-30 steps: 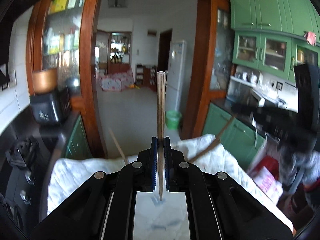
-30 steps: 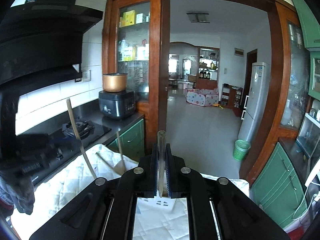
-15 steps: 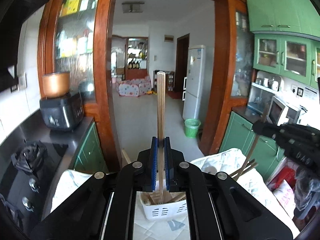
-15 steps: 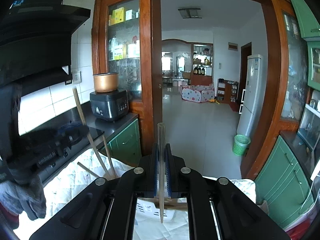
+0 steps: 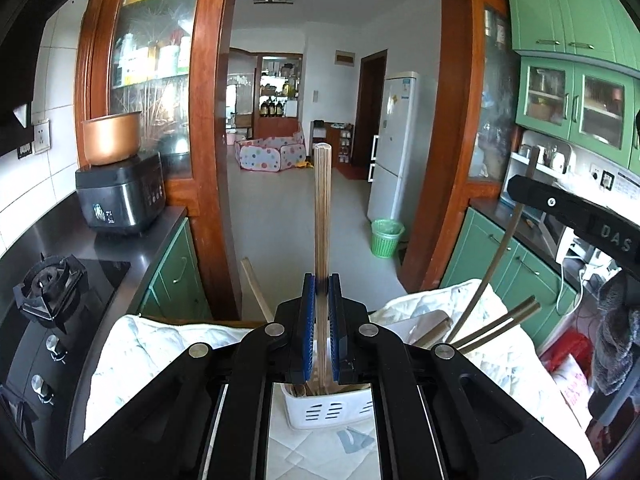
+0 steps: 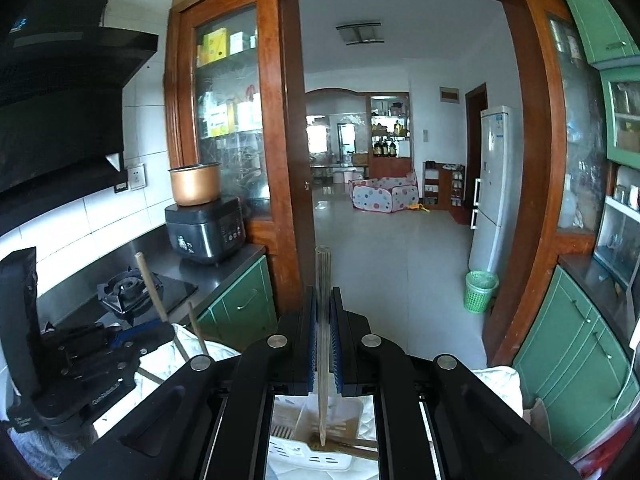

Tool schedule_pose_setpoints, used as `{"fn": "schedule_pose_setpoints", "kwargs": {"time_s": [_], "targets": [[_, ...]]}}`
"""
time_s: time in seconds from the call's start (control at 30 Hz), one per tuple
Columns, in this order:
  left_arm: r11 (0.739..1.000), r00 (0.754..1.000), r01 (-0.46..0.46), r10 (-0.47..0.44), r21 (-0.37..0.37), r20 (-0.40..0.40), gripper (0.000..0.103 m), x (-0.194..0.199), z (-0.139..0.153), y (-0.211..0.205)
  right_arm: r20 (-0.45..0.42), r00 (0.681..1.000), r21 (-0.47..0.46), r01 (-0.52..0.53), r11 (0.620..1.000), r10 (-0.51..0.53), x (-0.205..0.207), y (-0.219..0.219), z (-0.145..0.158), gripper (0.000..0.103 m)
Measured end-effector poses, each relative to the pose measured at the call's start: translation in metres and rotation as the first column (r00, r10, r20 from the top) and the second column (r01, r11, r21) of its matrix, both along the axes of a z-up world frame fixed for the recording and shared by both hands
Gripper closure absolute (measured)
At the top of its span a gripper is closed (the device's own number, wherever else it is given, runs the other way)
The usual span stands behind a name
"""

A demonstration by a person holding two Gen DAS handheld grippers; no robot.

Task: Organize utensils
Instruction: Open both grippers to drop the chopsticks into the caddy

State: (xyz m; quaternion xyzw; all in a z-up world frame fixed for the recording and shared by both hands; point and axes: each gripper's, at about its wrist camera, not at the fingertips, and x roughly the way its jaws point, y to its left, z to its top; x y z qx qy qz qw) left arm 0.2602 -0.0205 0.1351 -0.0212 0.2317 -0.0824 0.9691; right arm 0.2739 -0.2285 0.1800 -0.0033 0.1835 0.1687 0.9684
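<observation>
My left gripper [image 5: 321,284] is shut on an upright wooden chopstick [image 5: 322,208]. Its lower end reaches into a white slotted basket [image 5: 328,412] below the jaws. My right gripper [image 6: 323,298] is shut on another upright chopstick [image 6: 323,280], whose tip reaches down to the same white basket [image 6: 308,456]. The right gripper also shows at the right of the left wrist view [image 5: 568,216], with its stick slanting down. The left gripper shows at the left of the right wrist view [image 6: 80,360]. Several wooden utensils [image 5: 496,324] lean out of the basket.
The basket stands on a white quilted cloth [image 5: 152,344] over the table. A gas hob [image 5: 48,288] and a black rice cooker [image 5: 120,196] sit on the dark counter at left. Green cabinets [image 5: 520,276] run along the right. A green bin [image 5: 386,238] stands in the doorway.
Both grippers have moved in over the white basket and lowered, so both chopstick tips now reach it. Each gripper stays shut on its chopstick.
</observation>
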Motion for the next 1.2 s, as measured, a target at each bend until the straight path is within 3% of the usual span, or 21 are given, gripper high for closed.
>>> {"fn": "schedule_pose_setpoints", "kwargs": {"time_s": [0.3, 0.53, 0.73, 0.8, 0.87, 0.97, 1.2], "targets": [[1.0, 0.999, 0.011, -0.011, -0.004, -0.037, 0.097, 0.004, -0.012, 0.001, -0.081, 0.997, -0.036, -0.013, 0.999, 0.01, 0.009, 0.008, -0.033, 0.096], [1.0, 0.999, 0.013, -0.013, -0.008, -0.035, 0.095, -0.002, -0.011, 0.001, -0.117, 0.993, -0.053, -0.023, 0.998, 0.016, 0.005, 0.013, -0.041, 0.095], [1.0, 1.0, 0.014, -0.015, -0.005, -0.019, 0.094, -0.013, -0.004, 0.001, -0.116, 0.993, -0.077, -0.025, 0.997, 0.016, -0.009, 0.011, -0.043, 0.085], [1.0, 1.0, 0.01, -0.01, -0.007, -0.017, 0.09, -0.017, -0.001, 0.002, -0.112, 0.994, -0.085, -0.025, 0.996, 0.016, -0.017, 0.01, -0.043, 0.08], [1.0, 1.0, 0.003, -0.003, -0.013, -0.003, 0.074, -0.026, 0.003, 0.002, -0.106, 0.994, -0.09, -0.025, 0.996, 0.015, -0.026, 0.009, -0.042, 0.076], [1.0, 1.0, 0.007, -0.007, -0.012, 0.012, 0.073, -0.037, 0.007, 0.001, -0.099, 0.995, -0.096, -0.022, 0.995, 0.013, -0.039, 0.007, -0.041, 0.071], [0.999, 0.999, 0.012, -0.01, -0.033, 0.033, 0.055, -0.069, 0.013, 0.002, -0.089, 0.996, -0.138, 0.005, 0.99, -0.018, -0.078, 0.002, -0.045, 0.053]]}}
